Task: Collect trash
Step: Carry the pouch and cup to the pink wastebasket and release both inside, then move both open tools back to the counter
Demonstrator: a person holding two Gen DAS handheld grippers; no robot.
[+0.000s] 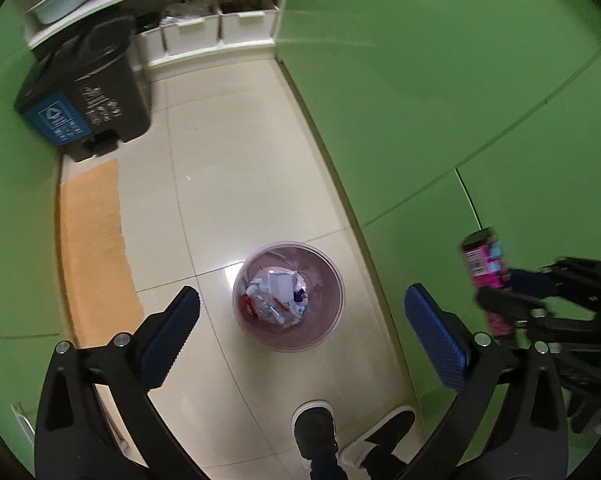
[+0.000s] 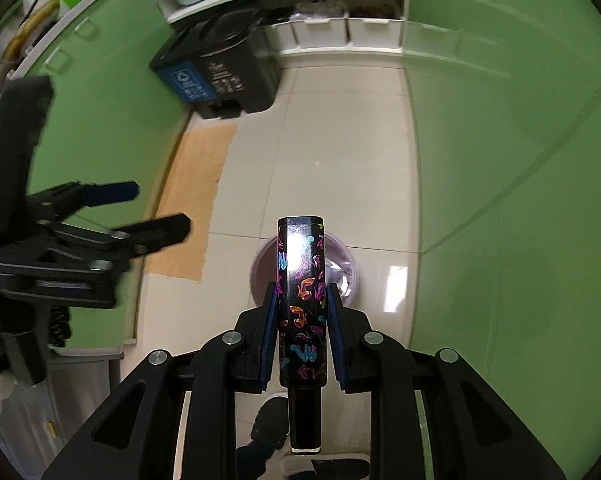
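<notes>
the right hand-held gripper (image 2: pixel 300 300) was clamped on a tall black box (image 2: pixel 300 300) printed with bright pink, blue and orange shapes; both blue pads pressed its long sides and its upper end stood well past the fingertips. the box pointed steeply downward, directly above the rim of a round translucent waste bin (image 1: pixel 288 294) on the floor.

the left hand-held gripper (image 1: pixel 300 308) stood with its jaws spread wide and nothing between them. seen through that gap, the waste bin lay below, holding crumpled paper and plastic wrappers. in the left wrist view the held box (image 1: pixel 485 268) appeared to the right of the left gripper, apart from it.

the floor (image 1: pixel 240 168) was glossy cream tile, with an orange mat (image 1: pixel 94 248) along one side. green cabinet fronts (image 1: pixel 440 100) flanked the aisle. a dark pedal bin (image 1: pixel 88 96) with a blue label stood at the far end, beside white shelving (image 1: pixel 204 12) carrying white storage boxes and a basin. the person's shoes (image 1: pixel 316 432) showed at the lower edge.
</notes>
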